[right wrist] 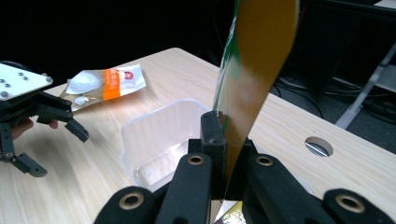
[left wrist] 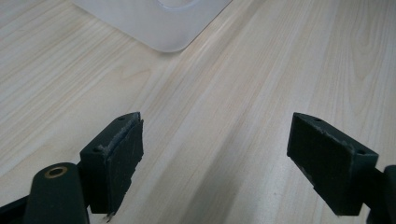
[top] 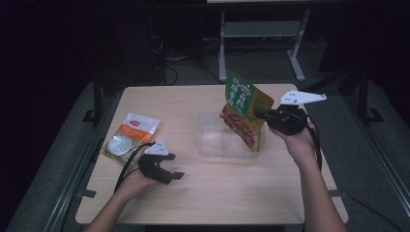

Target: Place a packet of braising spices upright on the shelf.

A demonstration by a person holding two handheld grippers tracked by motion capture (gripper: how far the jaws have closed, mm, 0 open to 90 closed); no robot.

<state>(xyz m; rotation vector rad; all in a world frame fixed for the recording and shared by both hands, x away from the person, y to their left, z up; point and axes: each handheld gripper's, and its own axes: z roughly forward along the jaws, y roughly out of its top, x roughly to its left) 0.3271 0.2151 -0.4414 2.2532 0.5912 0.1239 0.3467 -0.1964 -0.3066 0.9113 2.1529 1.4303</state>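
The right gripper (top: 265, 116) pinches a green-and-orange snack pouch (top: 245, 108) above the clear plastic tub (top: 212, 140) at the table's (top: 217, 198) centre, while the left gripper (top: 171, 166) rests wide apart near the left edge.

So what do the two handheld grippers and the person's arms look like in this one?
Both are black two-jaw tools. The left gripper has flat rectangular pads, brass-coloured rivets at the linkage joints, a small grey plate on top and a black cable looping back beside the forearm. The right gripper carries a larger grey three-cornered plate with dark screw heads and a black cable along the wrist. Both forearms are bare, with no sleeves visible.
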